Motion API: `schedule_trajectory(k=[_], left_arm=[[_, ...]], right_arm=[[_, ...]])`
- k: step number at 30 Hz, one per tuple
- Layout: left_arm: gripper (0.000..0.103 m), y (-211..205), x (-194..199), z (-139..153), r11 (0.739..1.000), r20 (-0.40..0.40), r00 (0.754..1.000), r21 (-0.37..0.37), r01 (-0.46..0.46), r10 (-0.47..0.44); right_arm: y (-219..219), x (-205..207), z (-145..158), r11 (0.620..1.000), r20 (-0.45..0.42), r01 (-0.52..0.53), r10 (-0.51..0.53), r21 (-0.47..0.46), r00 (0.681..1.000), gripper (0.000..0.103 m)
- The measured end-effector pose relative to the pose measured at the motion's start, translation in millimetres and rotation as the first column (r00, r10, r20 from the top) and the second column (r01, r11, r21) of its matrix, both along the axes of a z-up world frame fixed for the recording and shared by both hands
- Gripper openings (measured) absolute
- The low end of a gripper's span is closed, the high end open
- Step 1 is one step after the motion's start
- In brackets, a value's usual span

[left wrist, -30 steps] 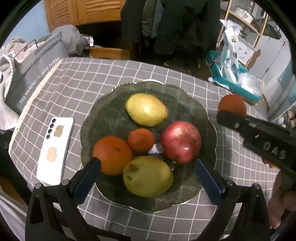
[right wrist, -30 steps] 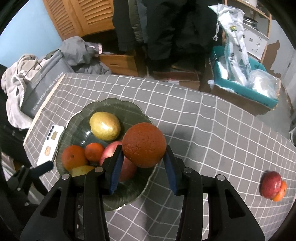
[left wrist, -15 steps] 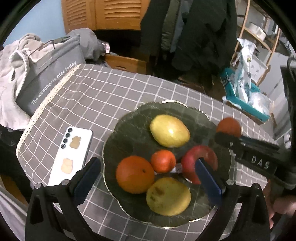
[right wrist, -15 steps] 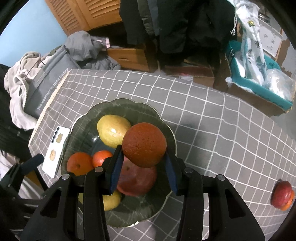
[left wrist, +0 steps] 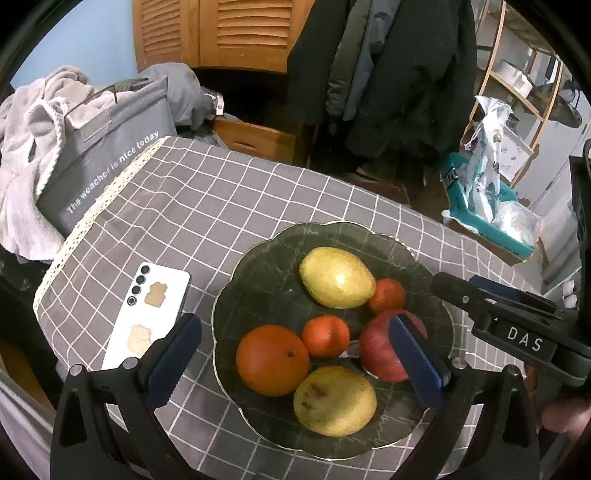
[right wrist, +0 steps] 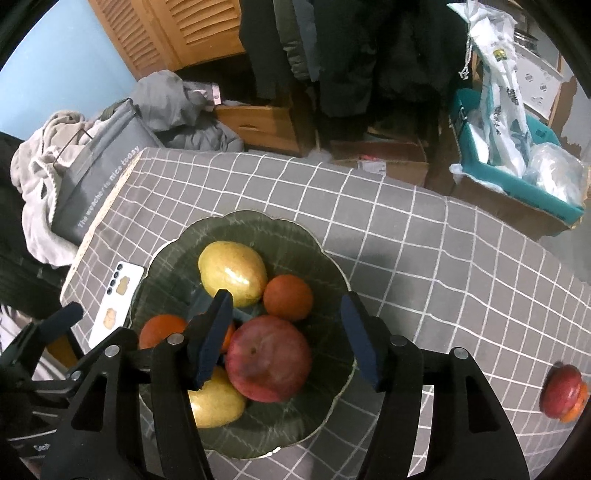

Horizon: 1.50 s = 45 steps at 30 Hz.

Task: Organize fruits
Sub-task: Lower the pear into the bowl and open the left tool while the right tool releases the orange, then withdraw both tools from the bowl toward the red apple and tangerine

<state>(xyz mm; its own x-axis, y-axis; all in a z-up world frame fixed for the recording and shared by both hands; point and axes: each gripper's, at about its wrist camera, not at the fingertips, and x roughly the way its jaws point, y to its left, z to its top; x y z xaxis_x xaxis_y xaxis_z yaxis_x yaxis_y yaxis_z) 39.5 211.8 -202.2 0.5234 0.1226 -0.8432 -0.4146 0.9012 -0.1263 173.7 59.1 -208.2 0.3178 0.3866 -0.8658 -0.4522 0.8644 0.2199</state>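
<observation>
A lived-in home: coats (left wrist: 388,74) hang by louvred wooden doors (left wrist: 221,33), laundry (left wrist: 33,147) heaped beside the clothed table (left wrist: 221,206)

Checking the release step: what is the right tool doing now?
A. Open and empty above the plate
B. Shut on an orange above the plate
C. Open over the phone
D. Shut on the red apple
A. The right tool stands open with nothing between its blue pads, and the orange lies apart from it on the green plate, beside the yellow pear and behind the red apple.
</observation>
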Motion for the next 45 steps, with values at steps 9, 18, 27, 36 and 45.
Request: schedule_trajectory(k=[9, 18, 27, 36, 45], left_arm=[[0.102, -8.5, -7.0, 24.0, 1.000, 0.054, 0.998, 0.009, 0.014, -0.015], [0.102, -31.9, -11.8, 48.2, 0.997, 0.104, 0.992, 0.020, 0.070, -0.071], [0.102, -61.1, -13.8, 69.0, 0.991, 0.146, 0.981, 0.041, 0.125, -0.130], [0.102, -96.4, -17.2, 92.3, 0.981, 0.191, 0.962, 0.058, 0.185, -0.193], [0.102, -149.4, -12.2, 102.8, 0.956, 0.198, 0.935, 0.094, 0.279, -0.293]], right_arm=[[-18.0, -12.4, 32.8, 0.999, 0.102, 0.040, -0.036, -0.031, 0.994, 0.062], [-45.5, -33.0, 69.3, 0.994, 0.215, 0.092, -0.077, -0.061, 0.974, 0.071], [-85.1, -55.8, 107.3, 0.988, 0.295, 0.146, -0.125, -0.050, 0.947, 0.071], [-128.8, -75.4, 137.6, 0.976, 0.350, 0.219, -0.199, -0.018, 0.915, 0.078], [-179.5, -93.9, 152.1, 0.953, 0.382, 0.302, -0.267, -0.033, 0.885, 0.078]])
